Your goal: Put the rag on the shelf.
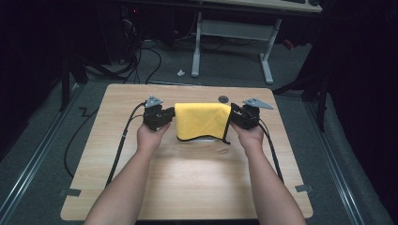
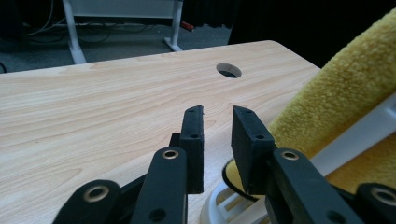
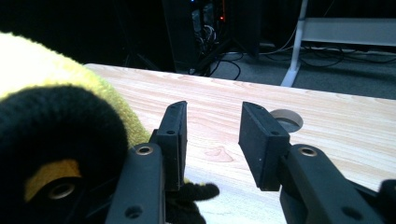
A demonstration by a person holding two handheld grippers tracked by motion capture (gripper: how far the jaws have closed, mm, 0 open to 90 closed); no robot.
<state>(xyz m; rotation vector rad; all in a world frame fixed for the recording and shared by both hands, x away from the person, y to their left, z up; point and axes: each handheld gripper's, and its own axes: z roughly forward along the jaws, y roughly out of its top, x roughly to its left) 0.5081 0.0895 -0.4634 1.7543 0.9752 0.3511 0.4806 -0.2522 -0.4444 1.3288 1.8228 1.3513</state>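
Two parted claws (image 1: 174,116) (image 1: 231,115) flanking yellow cloth (image 1: 202,121)

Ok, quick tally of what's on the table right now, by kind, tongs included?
Yellow cloth: 1, draped over the rack
White rack: 1, under the cloth
Tongs: 2, left tongs and right tongs, one at each end of the cloth, both open with nothing between the jaws
Total: 4
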